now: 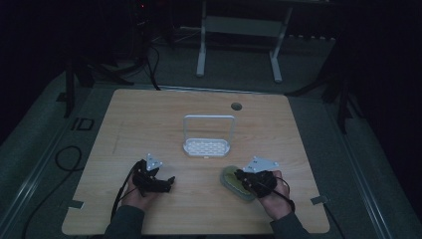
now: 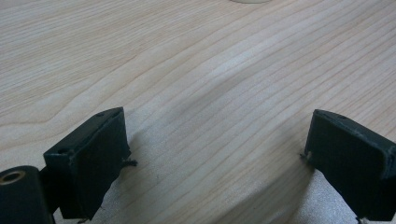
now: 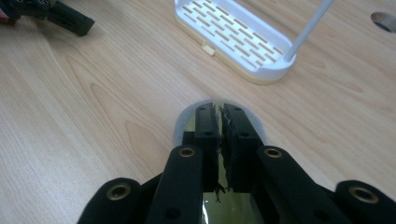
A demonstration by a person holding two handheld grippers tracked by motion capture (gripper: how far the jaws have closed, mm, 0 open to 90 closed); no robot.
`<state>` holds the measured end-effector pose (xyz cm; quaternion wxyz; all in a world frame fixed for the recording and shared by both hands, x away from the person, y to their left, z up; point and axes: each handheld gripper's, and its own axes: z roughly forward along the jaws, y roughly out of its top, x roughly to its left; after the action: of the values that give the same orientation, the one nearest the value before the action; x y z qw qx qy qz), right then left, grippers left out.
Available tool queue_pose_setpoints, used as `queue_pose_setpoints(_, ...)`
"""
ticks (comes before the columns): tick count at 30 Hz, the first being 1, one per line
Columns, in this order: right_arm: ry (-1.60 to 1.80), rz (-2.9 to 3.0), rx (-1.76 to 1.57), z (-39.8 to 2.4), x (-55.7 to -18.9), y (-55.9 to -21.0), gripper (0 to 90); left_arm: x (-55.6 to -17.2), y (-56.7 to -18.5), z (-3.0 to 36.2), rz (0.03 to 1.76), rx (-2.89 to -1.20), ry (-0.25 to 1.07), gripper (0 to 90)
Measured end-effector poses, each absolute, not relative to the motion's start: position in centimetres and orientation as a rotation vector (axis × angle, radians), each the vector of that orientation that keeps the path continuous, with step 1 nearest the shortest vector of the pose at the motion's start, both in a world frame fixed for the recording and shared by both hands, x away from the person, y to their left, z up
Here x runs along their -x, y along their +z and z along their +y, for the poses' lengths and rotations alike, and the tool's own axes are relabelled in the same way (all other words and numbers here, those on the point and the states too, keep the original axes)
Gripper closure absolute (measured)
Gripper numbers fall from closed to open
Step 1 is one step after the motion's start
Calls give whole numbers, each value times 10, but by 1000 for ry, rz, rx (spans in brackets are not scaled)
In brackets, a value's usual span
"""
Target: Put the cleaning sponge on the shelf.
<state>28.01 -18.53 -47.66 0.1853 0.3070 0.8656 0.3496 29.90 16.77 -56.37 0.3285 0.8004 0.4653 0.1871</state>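
The left gripper (image 1: 166, 183) idles over the bare pale wooden table (image 1: 149, 119), jaws wide apart. The white slotted rack with a wire hoop (image 1: 207, 145) stands empty mid-table. The right gripper (image 1: 238, 175) pinches the rim of a shallow olive-and-grey oval dish (image 1: 234, 185) lying near the table's front; moving it to the rack looks still undone

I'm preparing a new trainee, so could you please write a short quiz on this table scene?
1. True or false: the left gripper has its jaws wide apart with nothing between them.
2. What lies directly under the right gripper? A) a dish B) a cup C) a spoon
3. Name the white thing with a tall handle near the middle of the table.

Key: 1 true; 2 A; 3 the rack.
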Motion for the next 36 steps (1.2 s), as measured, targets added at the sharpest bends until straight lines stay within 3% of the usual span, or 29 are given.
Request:
queue_pose_setpoints(23, 824, 2636, -844, -192, -310, -456, 590, -299, -564, 168, 1219, -2095, 487, 62)
queue_pose_setpoints(36, 738, 2716, -893, -192, -323, -457, 523, -299, -564, 168, 1220, -2092, 488, 62)
